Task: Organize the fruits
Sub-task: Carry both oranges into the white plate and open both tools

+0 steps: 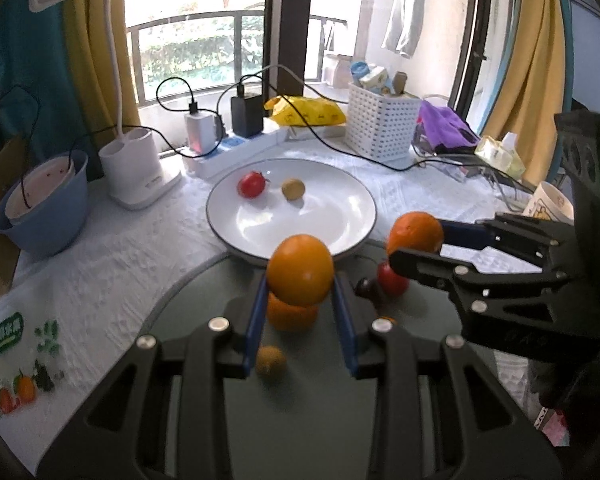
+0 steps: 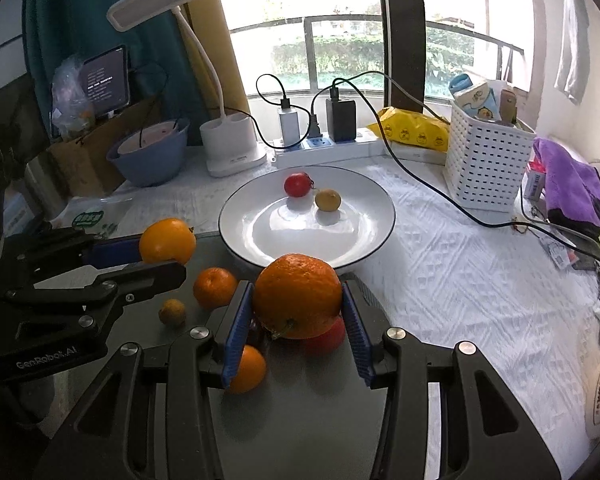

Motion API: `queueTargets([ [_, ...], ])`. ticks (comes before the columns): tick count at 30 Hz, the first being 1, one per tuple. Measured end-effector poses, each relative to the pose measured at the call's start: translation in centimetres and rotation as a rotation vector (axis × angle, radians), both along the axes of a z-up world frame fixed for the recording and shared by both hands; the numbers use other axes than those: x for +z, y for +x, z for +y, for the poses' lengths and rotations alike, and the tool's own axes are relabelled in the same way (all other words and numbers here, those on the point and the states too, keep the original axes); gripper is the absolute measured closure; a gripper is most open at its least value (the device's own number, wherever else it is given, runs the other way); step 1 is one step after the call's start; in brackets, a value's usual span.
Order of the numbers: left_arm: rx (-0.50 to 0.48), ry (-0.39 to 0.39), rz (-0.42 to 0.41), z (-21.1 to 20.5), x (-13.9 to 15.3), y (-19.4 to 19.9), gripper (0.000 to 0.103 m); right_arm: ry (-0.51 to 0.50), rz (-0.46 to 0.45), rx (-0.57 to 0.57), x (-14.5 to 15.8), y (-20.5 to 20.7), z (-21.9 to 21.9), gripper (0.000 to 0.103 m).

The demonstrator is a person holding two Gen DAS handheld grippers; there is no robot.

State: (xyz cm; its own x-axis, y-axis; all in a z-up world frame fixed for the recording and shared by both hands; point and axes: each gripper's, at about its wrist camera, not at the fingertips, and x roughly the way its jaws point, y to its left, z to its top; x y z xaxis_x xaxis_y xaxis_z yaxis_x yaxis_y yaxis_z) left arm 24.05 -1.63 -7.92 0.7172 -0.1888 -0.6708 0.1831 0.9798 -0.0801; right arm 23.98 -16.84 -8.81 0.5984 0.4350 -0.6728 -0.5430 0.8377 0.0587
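Observation:
My left gripper [image 1: 300, 280] is shut on a smooth orange [image 1: 300, 270], held above the grey round board [image 1: 204, 304]; it also shows in the right wrist view [image 2: 166, 240]. My right gripper [image 2: 298, 300] is shut on a rough orange [image 2: 298, 294], seen too in the left wrist view [image 1: 415, 234]. A white plate [image 2: 364, 240] holds a red tomato [image 2: 297, 185] and a small yellow-green fruit [image 2: 327, 200]. On the board lie two small oranges [image 2: 215, 287], a small brownish fruit [image 2: 172, 312], a red tomato [image 1: 392, 280] and a dark fruit [image 1: 366, 288].
Behind the plate stand a white lamp base [image 2: 232, 148], a power strip [image 2: 324, 148] with chargers and cables, a yellow bag [image 2: 416, 130] and a white basket [image 2: 486, 160]. A blue bowl [image 2: 150, 156] is at the back left. A purple cloth [image 2: 572, 184] lies right.

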Motion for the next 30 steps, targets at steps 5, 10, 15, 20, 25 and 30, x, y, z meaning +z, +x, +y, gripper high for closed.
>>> queueTargets([
  [5,-0.004,-0.006,0.009,0.2,-0.5,1.3,0.07,-0.006,0.014,0.001,-0.5,1.2,0.5,0.056],
  [10,-0.008,-0.006,0.018,0.4,-0.9,2.7,0.07,-0.01,0.026,0.006,-0.9,2.5,1.1,0.056],
  [15,-0.005,-0.01,0.025,0.6,-1.5,4.2,0.07,-0.012,0.028,0.01,-1.0,4.0,1.7,0.056],
  [20,-0.006,-0.014,0.042,0.7,-2.2,5.3,0.07,-0.011,0.035,0.007,-1.4,5.3,2.0,0.056],
  [25,-0.002,-0.021,0.061,1.0,-2.7,6.1,0.069,-0.013,0.041,0.005,-1.7,5.9,2.3,0.056],
  [30,0.0,-0.022,0.068,1.1,-2.8,6.2,0.069,-0.02,0.045,-0.005,-1.8,6.3,2.6,0.056],
])
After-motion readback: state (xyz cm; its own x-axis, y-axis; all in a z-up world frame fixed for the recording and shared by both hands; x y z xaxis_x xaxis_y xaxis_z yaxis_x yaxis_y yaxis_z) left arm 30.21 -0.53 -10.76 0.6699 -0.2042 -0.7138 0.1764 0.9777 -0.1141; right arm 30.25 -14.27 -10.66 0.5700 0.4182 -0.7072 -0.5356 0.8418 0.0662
